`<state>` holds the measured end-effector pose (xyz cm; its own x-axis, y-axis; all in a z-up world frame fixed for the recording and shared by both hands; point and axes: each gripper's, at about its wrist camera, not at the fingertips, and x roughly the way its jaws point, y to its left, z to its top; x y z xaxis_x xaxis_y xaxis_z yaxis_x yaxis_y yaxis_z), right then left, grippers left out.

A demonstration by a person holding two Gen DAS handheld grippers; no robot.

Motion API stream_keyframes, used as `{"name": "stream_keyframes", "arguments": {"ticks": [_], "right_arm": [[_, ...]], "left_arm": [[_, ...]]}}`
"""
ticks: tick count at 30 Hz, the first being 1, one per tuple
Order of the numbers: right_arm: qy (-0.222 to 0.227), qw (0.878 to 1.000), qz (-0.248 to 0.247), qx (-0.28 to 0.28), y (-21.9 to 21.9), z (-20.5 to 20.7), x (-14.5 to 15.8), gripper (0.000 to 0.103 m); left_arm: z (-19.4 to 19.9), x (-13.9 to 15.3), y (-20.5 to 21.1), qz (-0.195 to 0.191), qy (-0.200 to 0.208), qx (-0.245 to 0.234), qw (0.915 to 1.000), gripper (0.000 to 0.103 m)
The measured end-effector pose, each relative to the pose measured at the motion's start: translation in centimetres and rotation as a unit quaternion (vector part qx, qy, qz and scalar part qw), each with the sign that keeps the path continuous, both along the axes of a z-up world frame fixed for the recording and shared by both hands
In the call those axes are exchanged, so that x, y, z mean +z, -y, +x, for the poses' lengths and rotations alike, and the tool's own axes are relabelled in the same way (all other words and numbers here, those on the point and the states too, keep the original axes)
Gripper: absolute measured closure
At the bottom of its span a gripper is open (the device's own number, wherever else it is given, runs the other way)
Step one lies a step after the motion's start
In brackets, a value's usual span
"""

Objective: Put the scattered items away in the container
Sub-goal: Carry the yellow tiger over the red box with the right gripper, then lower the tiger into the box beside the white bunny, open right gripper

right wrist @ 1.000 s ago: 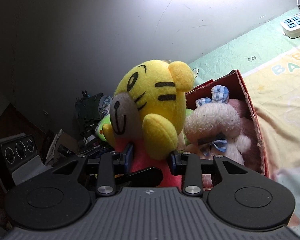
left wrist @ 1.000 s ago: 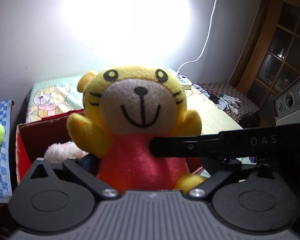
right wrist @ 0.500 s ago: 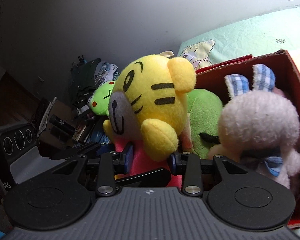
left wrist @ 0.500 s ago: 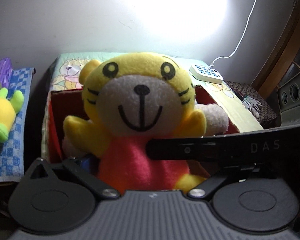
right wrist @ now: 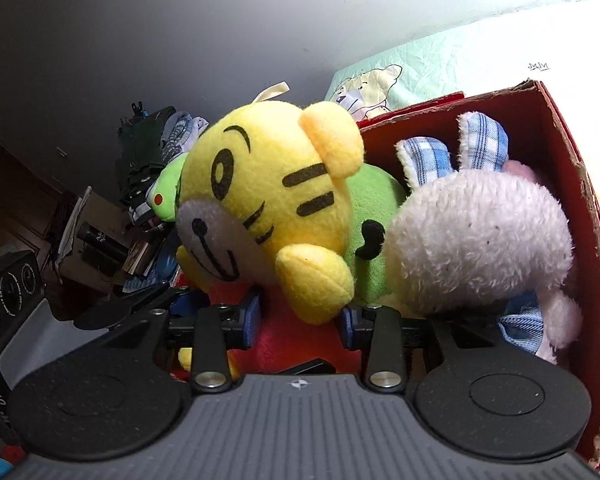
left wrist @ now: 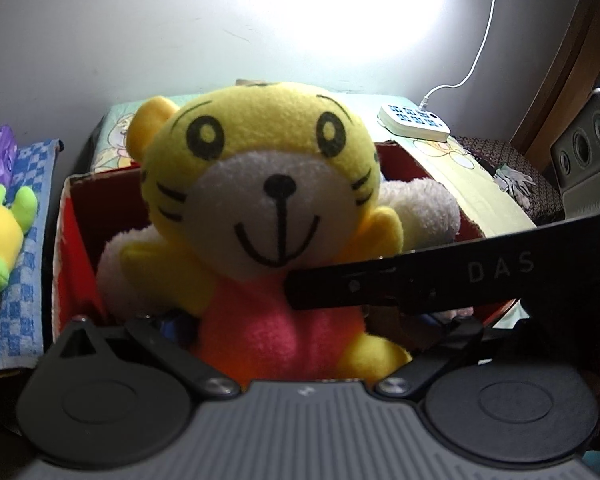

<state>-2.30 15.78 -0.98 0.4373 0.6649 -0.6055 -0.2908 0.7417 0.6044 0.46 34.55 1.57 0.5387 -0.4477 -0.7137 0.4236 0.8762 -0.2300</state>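
A yellow tiger plush (left wrist: 268,216) in a red shirt fills both views. My right gripper (right wrist: 300,318) is shut on its red body, blue pads against each side, and holds it over the red cardboard box (right wrist: 568,184). In the box lie a white bunny plush (right wrist: 480,240) with blue plaid ears and a green plush (right wrist: 374,216). My left gripper (left wrist: 296,344) sits around the tiger's lower body; its fingertips are hidden behind the plush. The right gripper's black finger (left wrist: 420,280) crosses the left wrist view.
A green and yellow frog plush (left wrist: 0,232) lies on a blue checked towel (left wrist: 24,280) left of the box. A white power strip (left wrist: 414,122) with a cord sits on the bed behind. A grey speaker (left wrist: 588,160) stands at right. Dark clutter (right wrist: 140,184) sits by the wall.
Both grippers have moved forward and down with the tiger plush. The red box now sits closer beneath it, and the bunny and green plush loom larger.
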Motion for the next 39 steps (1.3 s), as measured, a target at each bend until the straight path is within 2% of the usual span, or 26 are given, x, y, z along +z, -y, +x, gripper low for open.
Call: {"name": "stream_keyframes", "arguments": {"ticks": [5,12,18,22,26,31,39], "right_arm": [[0.013,1.000,0.000,-0.005,0.1,-0.5,0.5,0.052],[0.029,0.999,-0.007,-0.030,1.6,-1.9,1.3,0.047],[0.047,0.997,-0.012,-0.057,2.7,-2.9,2.1,0.047],[0.052,0.995,-0.032,-0.073,2.6,-3.4,2.4,0.047],[0.056,0.994,-0.037,-0.085,2.7,-4.0,2.5,0.047],[0.058,0.991,-0.069,-0.100,2.6,-4.8,2.9,0.047],[0.060,0.986,-0.107,-0.113,2.8,-6.2,3.4,0.047]], "left_arm": [[0.4,0.6,-1.8,-0.026,-0.022,0.010,0.9994,0.001],[-1.1,2.1,-2.0,-0.019,-0.005,0.003,0.9998,0.001],[-1.8,3.1,-1.6,0.000,0.005,0.026,0.9996,0.001],[-2.0,3.5,-0.5,0.061,0.012,0.064,0.9960,0.001],[-2.6,3.7,0.3,0.096,0.012,0.092,0.9910,0.001],[-3.1,3.6,1.0,0.150,0.010,0.136,0.9793,0.001],[-4.0,3.2,1.8,0.195,0.006,0.166,0.9668,0.001]]}}
